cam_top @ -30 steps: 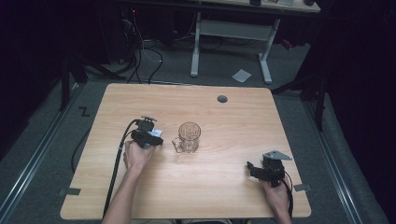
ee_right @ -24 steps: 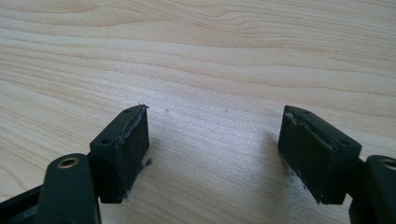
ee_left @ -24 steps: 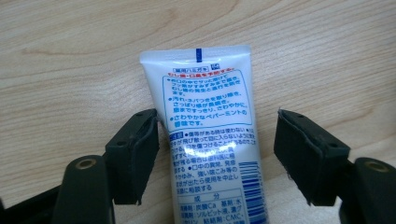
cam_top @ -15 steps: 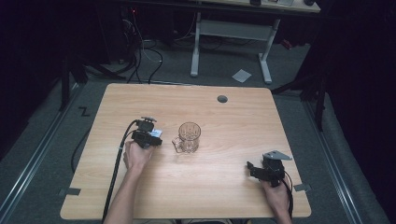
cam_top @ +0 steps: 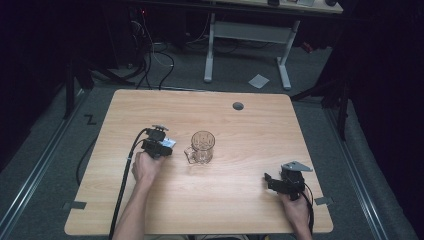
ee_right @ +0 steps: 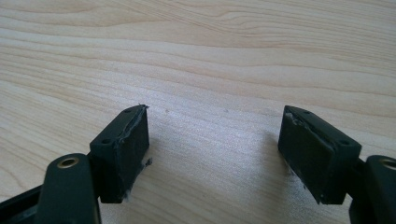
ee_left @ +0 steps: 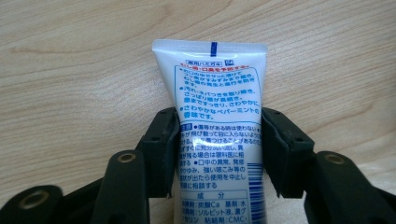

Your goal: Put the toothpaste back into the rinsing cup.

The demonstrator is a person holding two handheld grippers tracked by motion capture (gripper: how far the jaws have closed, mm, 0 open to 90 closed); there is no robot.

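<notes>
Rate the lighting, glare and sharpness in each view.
High view: the light wooden table is evenly lit, its surroundings are nearly black, and the clear glass mug is small and soft. Left gripper view: the white plastic tube with blue print is sharp, with mild glare on its sealed end. Right gripper view: the wood grain is crisp, with a pale sheen between the open jaws.
</notes>
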